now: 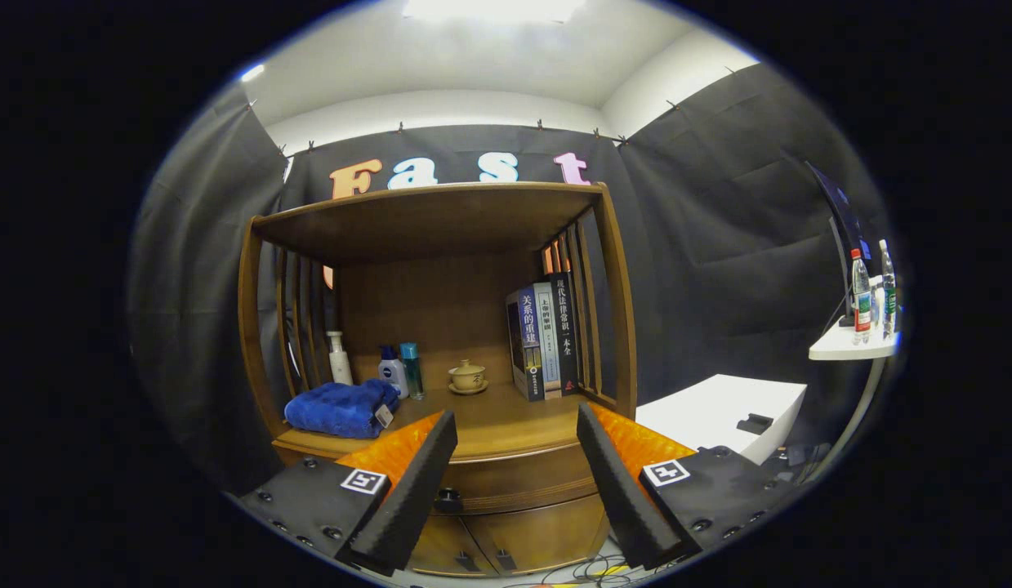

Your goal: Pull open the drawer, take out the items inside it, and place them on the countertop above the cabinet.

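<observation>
Jaws: your gripper [518, 425] is spread wide and released, holding nothing and touching nothing.
Pose: you hold it level, facing the brown wooden cabinet [620, 327] head-on, fingers aimed at its front edge.
Drawer: the curved wooden drawer [518, 482] sits closed under the tabletop, its dark round knob [448, 496] just beside your left finger [412, 482].
Tabletop: the wooden tabletop [506, 425] lies between and beyond the fingers; a folded blue towel [342, 408] at near left, a white pump bottle [339, 358], a white-and-blue bottle [392, 369] and a teal bottle [411, 369] behind it, a tan lidded teacup [467, 376] in the middle, upright books [545, 336] at right.
Room: a white box [718, 412] stands right of the cabinet; farther right, a white shelf [849, 349] carries clear water bottles [861, 298].
</observation>
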`<action>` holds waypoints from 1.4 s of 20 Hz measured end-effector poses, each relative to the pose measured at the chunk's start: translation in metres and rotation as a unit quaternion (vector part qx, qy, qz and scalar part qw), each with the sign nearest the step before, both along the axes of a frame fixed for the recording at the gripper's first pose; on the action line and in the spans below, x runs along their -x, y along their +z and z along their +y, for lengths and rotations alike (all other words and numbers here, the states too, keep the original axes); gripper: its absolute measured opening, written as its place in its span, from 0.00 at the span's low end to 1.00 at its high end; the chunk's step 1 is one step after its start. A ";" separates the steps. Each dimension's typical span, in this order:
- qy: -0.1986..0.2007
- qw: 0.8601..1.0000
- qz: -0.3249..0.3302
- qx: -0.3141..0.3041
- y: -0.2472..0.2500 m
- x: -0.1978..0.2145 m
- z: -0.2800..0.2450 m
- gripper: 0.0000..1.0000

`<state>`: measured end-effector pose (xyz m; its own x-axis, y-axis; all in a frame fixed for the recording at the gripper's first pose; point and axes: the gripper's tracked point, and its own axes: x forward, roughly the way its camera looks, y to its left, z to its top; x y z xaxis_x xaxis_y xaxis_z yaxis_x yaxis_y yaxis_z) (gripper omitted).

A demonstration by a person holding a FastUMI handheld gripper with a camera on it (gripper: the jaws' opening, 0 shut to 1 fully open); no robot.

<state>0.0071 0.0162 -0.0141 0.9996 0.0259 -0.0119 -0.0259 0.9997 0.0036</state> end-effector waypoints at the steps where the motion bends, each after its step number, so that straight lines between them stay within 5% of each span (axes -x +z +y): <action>1: -0.001 1.000 -0.001 -0.002 0.001 0.000 -0.001 0.98; 15: 0.022 1.000 -0.007 -0.005 -0.012 -0.014 0.024 0.98; 28: 0.053 0.998 0.038 0.020 -0.150 -0.078 0.078 0.98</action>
<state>0.0851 0.0941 -0.1642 0.9875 0.1292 -0.0908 -0.1324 0.9908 -0.0293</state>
